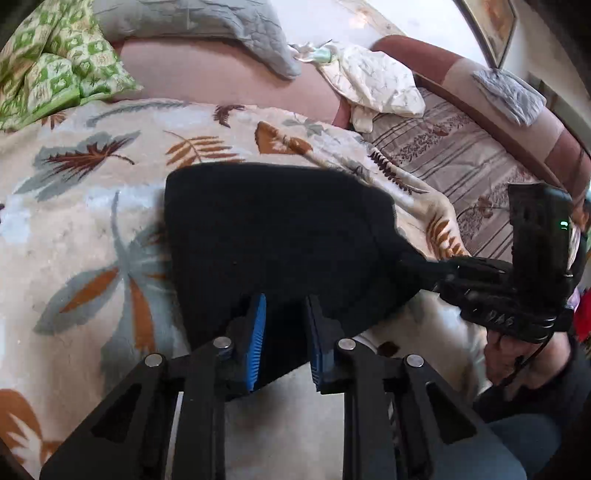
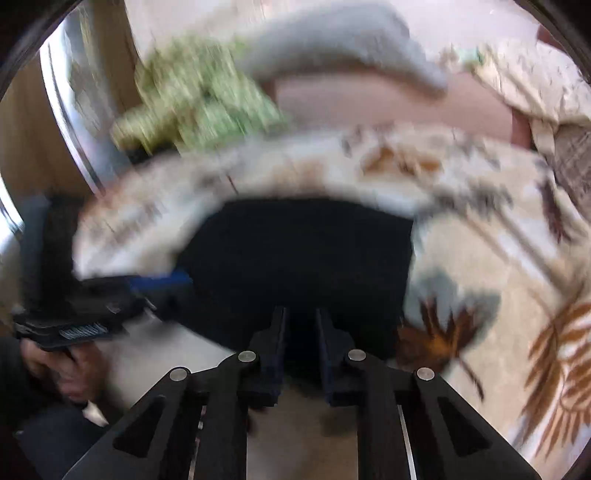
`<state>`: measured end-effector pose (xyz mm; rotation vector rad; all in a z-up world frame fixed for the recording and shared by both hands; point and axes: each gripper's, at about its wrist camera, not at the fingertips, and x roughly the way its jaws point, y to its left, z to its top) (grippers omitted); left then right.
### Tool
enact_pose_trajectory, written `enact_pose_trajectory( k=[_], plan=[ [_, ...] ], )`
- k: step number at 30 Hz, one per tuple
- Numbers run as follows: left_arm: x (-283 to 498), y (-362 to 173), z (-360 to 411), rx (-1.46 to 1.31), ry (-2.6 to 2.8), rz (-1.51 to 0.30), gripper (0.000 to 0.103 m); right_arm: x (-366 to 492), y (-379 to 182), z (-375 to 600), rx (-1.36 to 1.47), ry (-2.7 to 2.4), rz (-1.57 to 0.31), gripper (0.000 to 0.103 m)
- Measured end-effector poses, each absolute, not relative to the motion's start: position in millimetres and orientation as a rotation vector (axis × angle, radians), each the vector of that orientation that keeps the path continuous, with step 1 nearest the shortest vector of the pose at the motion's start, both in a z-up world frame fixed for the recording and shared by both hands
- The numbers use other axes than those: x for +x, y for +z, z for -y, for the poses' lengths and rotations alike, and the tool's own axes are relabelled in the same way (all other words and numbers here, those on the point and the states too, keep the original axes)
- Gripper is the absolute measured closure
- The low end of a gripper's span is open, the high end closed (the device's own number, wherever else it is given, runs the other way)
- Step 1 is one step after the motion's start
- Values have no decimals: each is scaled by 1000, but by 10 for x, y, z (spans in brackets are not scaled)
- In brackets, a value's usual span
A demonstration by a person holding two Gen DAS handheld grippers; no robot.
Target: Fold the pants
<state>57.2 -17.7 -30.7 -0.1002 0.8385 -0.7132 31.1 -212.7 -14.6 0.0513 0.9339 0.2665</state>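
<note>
The black pants (image 1: 273,236) lie folded in a compact block on the leaf-patterned blanket (image 1: 92,206). My left gripper (image 1: 286,306) has its blue-padded jaws closed on the near edge of the pants. My right gripper (image 1: 439,271) pinches the right edge of the pants in the left wrist view. In the blurred right wrist view the pants (image 2: 303,258) fill the middle, my right gripper (image 2: 301,317) grips their near edge, and my left gripper (image 2: 173,280) holds their left edge.
A green patterned quilt (image 1: 55,66) and a grey pillow (image 1: 207,26) lie at the back. A cream cloth (image 1: 373,85) sits on the pink sofa back (image 1: 221,74). A striped sheet (image 1: 454,162) covers the right side.
</note>
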Motion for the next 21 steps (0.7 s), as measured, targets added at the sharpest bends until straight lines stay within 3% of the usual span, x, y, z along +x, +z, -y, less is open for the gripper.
enact_pose_trajectory(
  k=[8, 14, 18, 20, 21],
  plan=[
    [732, -101, 182, -133, -722, -818, 85, 292, -41, 2274, 193, 291, -876, 86],
    [1224, 121, 153, -234, -626, -767, 85, 430, 376, 2410, 146, 173, -613, 82],
    [1463, -177, 249, -246, -568, -857, 85, 746, 123, 2342, 145, 144, -701, 82],
    [1468, -347, 287, -246, -559, -860, 84, 904, -210, 2353, 160, 104, -851, 81],
    [1462, -343, 285, -245, -557, -855, 84, 881, -228, 2379, 188, 99, -817, 81]
  ],
)
